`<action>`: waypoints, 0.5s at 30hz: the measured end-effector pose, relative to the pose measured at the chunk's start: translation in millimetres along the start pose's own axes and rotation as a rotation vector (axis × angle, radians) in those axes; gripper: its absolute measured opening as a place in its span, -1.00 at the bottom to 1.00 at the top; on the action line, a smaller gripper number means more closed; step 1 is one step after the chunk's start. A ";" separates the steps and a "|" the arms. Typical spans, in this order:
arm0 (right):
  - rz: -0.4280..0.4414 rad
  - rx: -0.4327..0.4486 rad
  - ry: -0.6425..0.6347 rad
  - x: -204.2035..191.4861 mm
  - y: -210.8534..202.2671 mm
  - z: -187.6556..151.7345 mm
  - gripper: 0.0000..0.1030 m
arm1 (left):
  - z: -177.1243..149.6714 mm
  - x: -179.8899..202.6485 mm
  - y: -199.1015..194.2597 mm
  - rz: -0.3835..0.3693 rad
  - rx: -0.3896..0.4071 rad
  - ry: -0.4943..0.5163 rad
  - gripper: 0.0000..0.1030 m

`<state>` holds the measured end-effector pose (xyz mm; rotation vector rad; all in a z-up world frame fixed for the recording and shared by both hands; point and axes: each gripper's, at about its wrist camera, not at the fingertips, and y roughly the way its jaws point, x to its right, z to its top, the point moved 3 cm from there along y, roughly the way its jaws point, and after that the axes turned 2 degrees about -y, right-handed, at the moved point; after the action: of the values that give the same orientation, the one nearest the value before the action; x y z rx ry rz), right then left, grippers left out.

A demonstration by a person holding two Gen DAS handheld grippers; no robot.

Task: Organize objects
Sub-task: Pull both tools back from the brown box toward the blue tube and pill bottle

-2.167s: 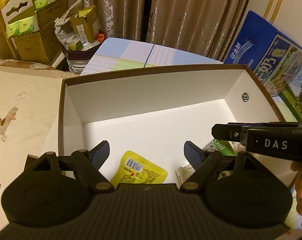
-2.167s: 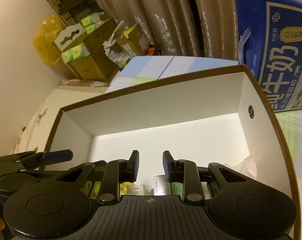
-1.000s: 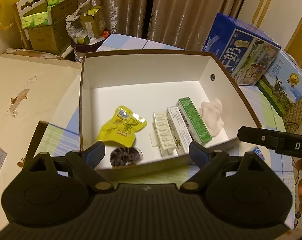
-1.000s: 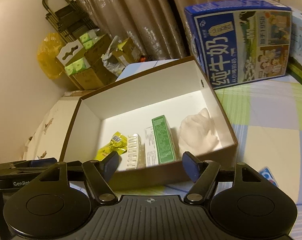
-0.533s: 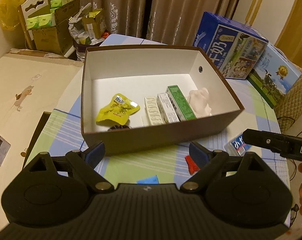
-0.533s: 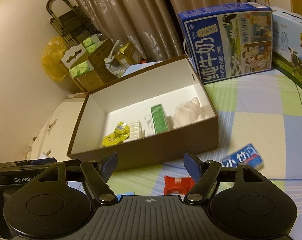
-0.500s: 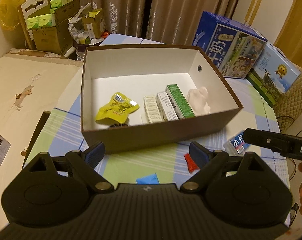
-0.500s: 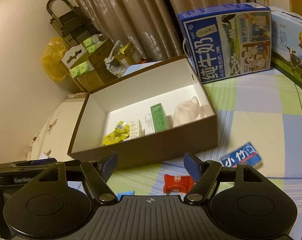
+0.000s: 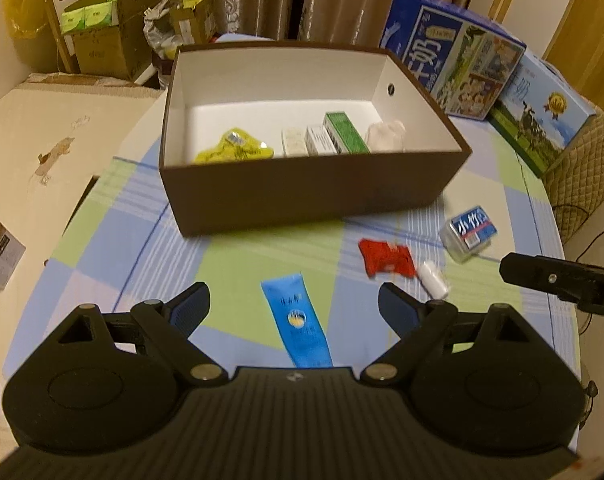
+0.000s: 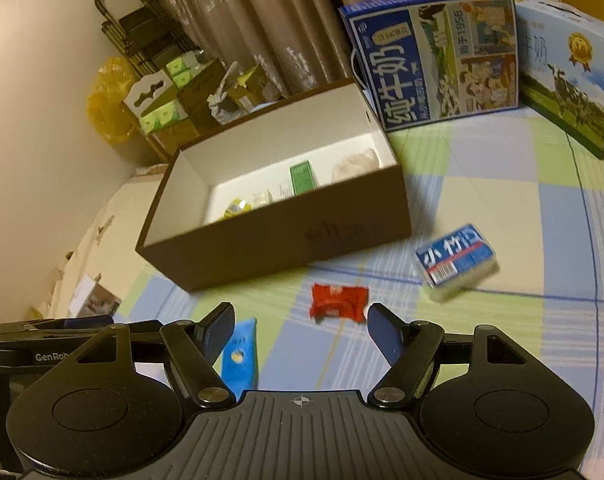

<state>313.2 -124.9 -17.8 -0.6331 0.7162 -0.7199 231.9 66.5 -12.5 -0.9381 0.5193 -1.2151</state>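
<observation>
Hovering spread apart and empty, the left tool (image 9: 293, 305) and right tool (image 10: 300, 328) face a flat blue tube (image 9: 299, 320) beside a crumpled red wrapper (image 9: 386, 258) before the brown cardboard box (image 9: 302, 192).

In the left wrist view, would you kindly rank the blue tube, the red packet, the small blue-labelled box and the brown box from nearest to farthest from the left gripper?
1. Blue tube, between the left gripper's fingers.
2. Red packet, ahead and right.
3. Small blue-labelled box, farther right.
4. Brown box, straight ahead, farthest.
</observation>
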 end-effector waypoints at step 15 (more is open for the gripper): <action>-0.023 -0.064 -0.017 17.4 -11.8 -40.7 0.37 | -44.9 16.4 6.2 0.024 -0.066 0.012 0.73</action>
<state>287.6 -155.8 -39.7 -0.7059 0.7198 -0.7142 205.5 36.8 -39.7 -0.9786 0.5816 -1.1887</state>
